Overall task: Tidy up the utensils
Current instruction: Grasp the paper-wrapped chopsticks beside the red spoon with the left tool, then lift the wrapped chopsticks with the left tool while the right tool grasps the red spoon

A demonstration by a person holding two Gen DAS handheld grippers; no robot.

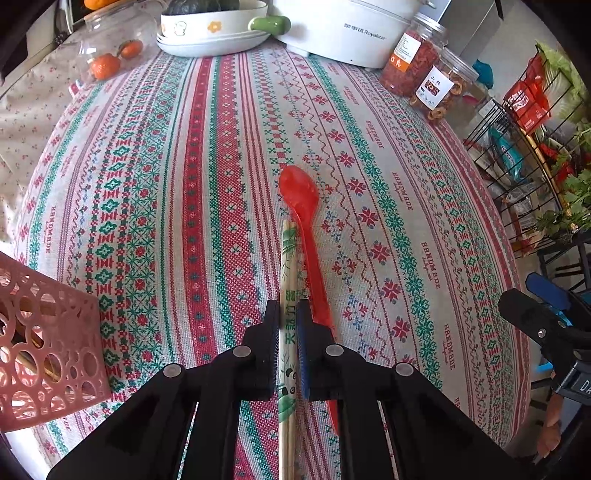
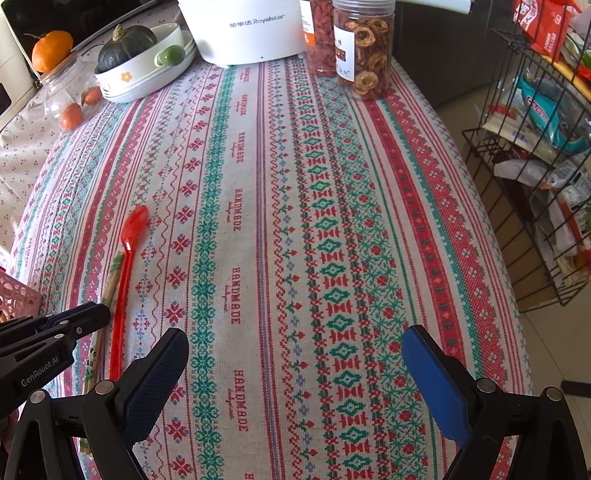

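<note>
A pair of paper-wrapped bamboo chopsticks [image 1: 288, 280] lies on the patterned tablecloth, pointing away from me. My left gripper [image 1: 288, 314] is shut on their middle, pads pressed against both sides. A red plastic spoon [image 1: 304, 221] lies right beside them on the right, bowl at the far end. In the right wrist view the spoon [image 2: 125, 266] and the chopsticks [image 2: 110, 284] sit at the left, with the left gripper [image 2: 103, 310] over them. My right gripper [image 2: 295, 350] hangs open above bare cloth with nothing between its fingers.
A pink perforated basket [image 1: 44, 347] holding sticks stands at the near left. At the table's far end are a bowl [image 1: 210, 26] with a squash, a white cooker [image 1: 343, 29], two jars [image 1: 428, 74] and a glass jar [image 1: 110, 48] of oranges. A wire rack [image 2: 535, 147] stands right of the table.
</note>
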